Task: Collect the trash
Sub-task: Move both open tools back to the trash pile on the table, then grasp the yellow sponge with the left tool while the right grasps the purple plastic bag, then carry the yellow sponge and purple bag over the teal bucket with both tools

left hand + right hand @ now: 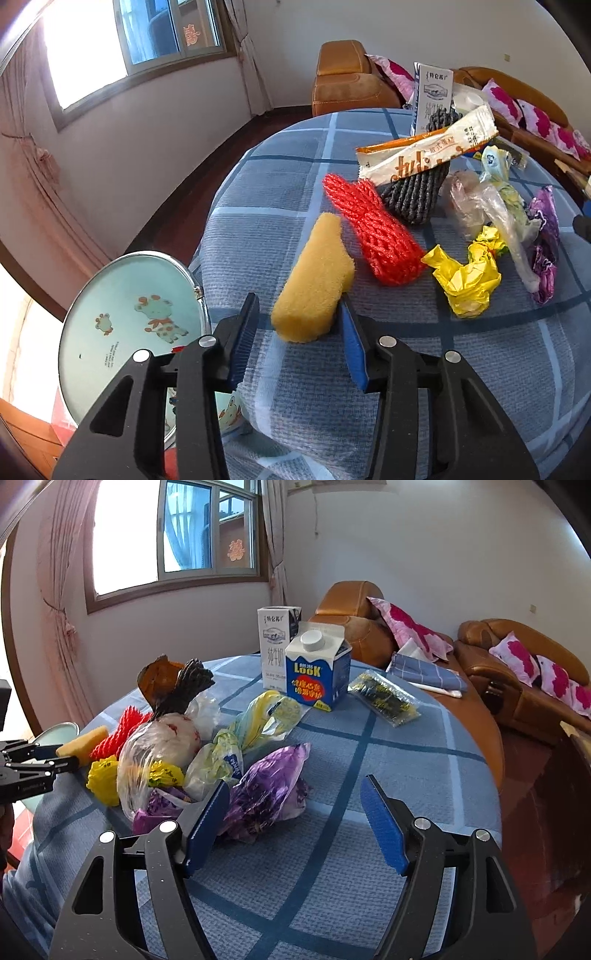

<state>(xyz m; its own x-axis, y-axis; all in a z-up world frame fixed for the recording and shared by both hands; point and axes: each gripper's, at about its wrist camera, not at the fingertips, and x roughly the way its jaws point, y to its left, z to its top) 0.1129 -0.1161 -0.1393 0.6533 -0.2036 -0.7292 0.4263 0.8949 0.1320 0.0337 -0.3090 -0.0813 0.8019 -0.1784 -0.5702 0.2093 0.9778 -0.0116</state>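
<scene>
Lying near the edge of a round table (498,369) draped in a blue checked cloth, a soft yellow oblong sponge (314,280) sits between the blue-padded fingers of the left gripper (299,336). One pad touches the sponge's side, the other stands just clear, so the jaws are parted around it and not clamped. The sponge is porous, with rounded corners, and one end points toward the gripper.

Just beyond it lies a red foam fruit net (369,229), then a dark grey foam net (417,195) with an orange-and-white snack wrapper (424,151) across it. Beside these are a crumpled yellow wrapper (469,277), a clear plastic bag (159,753) and a purple crinkled bag (269,786).

The right gripper (295,819) hovers with its jaws spread wide and nothing between them; its left pad is just beside the purple bag. Farther back stand a white milk carton (275,646) and a blue carton with a white cap (319,668), with a clear packet of dark contents (384,698) near them.

A round pale-green lid printed with cartoon animals (129,325) shows below the table edge. Behind are an orange leather sofa (517,672) with pink floral cushions (410,627), a curtained window (177,531) and white walls.
</scene>
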